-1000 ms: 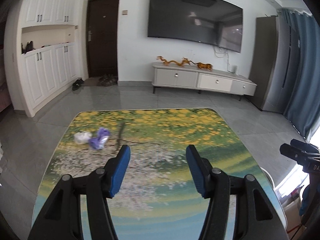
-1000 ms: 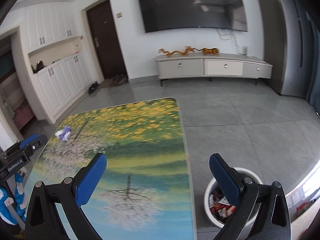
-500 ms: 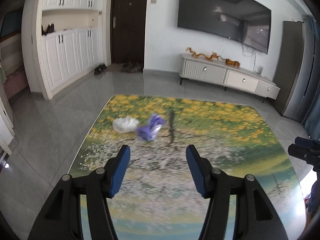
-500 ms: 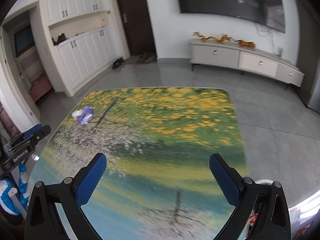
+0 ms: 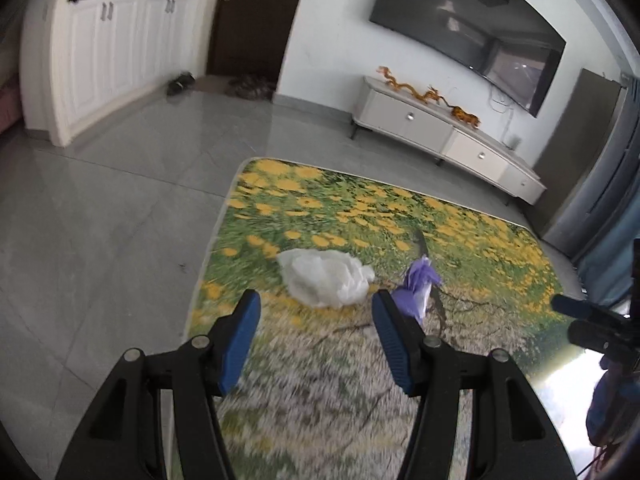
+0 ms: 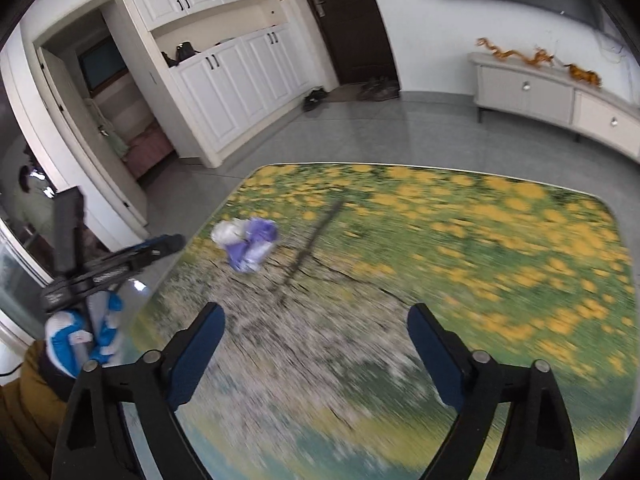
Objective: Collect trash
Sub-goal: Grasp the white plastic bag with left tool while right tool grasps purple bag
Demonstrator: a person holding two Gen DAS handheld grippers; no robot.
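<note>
Worktop [image 5: 460, 240] printed with yellow flowers and pale blossom fills the middle of a grey-tiled living room, with white cupboards [image 5: 100, 52], a dark door [image 5: 248, 16], a wall television [image 5: 468, 28] and a low white cabinet [image 5: 440, 132] beyond. Near its left edge lie two bits of trash side by side: a crumpled white wad [image 5: 326, 278] and a crinkled purple wrapper [image 5: 418, 288]. The left claw [image 5: 316, 340] hovers wide just short of the wad. The right claw [image 6: 316, 354] hangs wide over the blossom print, well apart from both.
</note>
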